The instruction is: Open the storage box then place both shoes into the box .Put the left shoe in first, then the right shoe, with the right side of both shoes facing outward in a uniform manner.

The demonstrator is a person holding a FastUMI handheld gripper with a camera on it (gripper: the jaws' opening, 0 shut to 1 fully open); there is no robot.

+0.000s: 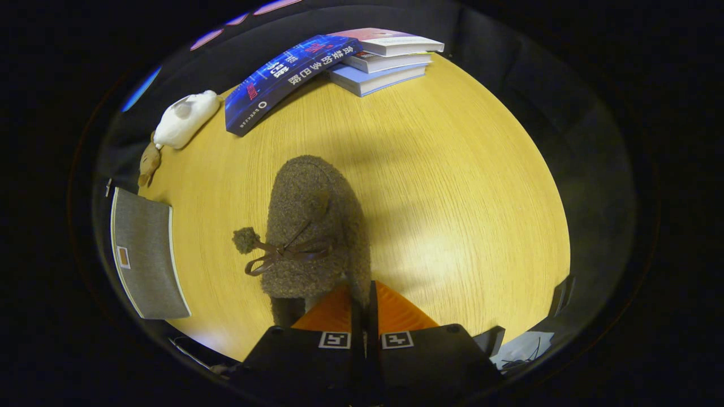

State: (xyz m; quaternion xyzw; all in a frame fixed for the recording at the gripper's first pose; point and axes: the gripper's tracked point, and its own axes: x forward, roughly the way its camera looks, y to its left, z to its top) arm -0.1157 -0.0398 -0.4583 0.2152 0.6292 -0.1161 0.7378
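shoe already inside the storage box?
No: the fuzzy brown shoe is out over the wooden table, its rear edge pinched between the gripper fingers, with the grey box off to its side.

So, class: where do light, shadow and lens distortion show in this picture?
Gripper view: a bright patch of glare lies on the wooden table right of the fuzzy brown shoe; soft shadow bands cross the table beyond it; the fisheye bends the book stack.
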